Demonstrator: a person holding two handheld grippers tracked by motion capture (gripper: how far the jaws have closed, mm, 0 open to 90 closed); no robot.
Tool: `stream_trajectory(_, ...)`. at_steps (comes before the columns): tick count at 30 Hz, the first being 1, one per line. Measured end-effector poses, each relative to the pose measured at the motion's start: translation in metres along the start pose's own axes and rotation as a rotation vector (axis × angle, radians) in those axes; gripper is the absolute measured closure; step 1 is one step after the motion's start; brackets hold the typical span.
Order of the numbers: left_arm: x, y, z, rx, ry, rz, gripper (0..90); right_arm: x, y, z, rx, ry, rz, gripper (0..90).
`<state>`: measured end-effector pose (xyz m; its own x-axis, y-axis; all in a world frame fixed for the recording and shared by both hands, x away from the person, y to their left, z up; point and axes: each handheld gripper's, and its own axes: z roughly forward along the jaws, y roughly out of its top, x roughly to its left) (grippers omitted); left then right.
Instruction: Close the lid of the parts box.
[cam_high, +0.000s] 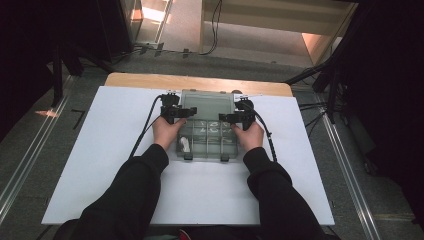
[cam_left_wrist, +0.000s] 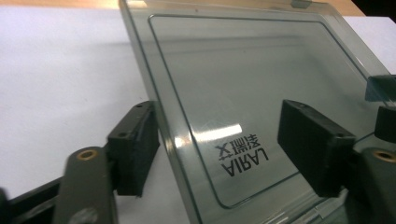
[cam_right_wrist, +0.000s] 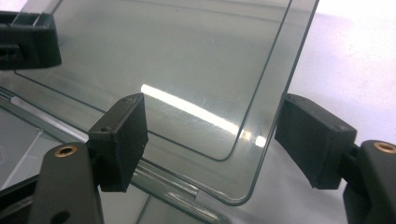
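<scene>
A: Where is the lid (cam_high: 206, 103)?

B: At 12 o'clock of the box (cam_high: 206, 141), tilted up. The left gripper (cam_left_wrist: 219, 140) straddles its left edge, jaws wide, not pressing; the right gripper (cam_right_wrist: 212, 142) likewise at the right corner.

A: How will it handle?

B: I judge it light, stiff and slippery; pinch the edges.

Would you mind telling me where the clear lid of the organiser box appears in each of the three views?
High view: the lid stands open at the far edge of the box, mid-table.
Left gripper view: the lid spans centre and right, its side edge between the left gripper jaws.
Right gripper view: the lid spans upper left and centre, its rounded corner between the right gripper jaws.
Shared landmark: the white table.
</scene>
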<state>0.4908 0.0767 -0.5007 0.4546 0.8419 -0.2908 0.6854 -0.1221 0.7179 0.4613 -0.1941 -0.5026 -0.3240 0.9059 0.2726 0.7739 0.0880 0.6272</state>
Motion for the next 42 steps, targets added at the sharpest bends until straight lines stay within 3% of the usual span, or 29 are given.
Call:
stream_trajectory(4, 0.0, 0.004, -0.007, -0.024, 0.005, 0.019, 39.9, 0.002, 0.002, -0.003, -0.022, -0.017, -0.014, 28.2)
stream_trajectory(6, 0.0, 0.005, -0.009, -0.033, 0.006, 0.03, 42.3, 0.002, 0.003, -0.007, -0.033, -0.006, 0.006, 28.8)
stream_trajectory(10, -0.003, 0.006, -0.013, -0.043, 0.012, 0.055, 42.4, 0.0, 0.005, -0.013, -0.054, 0.018, 0.015, 31.2)
stream_trajectory(15, -0.001, 0.011, -0.023, -0.052, -0.03, 0.034, 43.6, 0.001, 0.007, -0.021, -0.07, 0.023, 0.002, 32.6)
stream_trajectory(17, -0.002, 0.012, -0.026, -0.053, -0.034, 0.045, 44.2, 0.001, 0.007, -0.024, -0.08, 0.028, 0.001, 33.5)
stream_trajectory(27, -0.01, 0.015, -0.039, -0.063, -0.013, 0.101, 44.0, 0.001, 0.008, -0.034, -0.097, 0.054, -0.01, 37.7)
stream_trajectory(29, -0.011, 0.014, -0.042, -0.064, -0.023, 0.102, 43.8, 0.001, 0.008, -0.037, -0.098, 0.052, -0.026, 38.5)
stream_trajectory(33, -0.011, 0.014, -0.047, -0.067, -0.044, 0.095, 43.8, -0.002, 0.007, -0.04, -0.106, 0.086, -0.008, 39.8)
stream_trajectory(42, -0.013, 0.013, -0.058, -0.082, -0.093, 0.094, 42.4, 0.002, 0.003, -0.049, -0.126, 0.09, -0.032, 40.2)
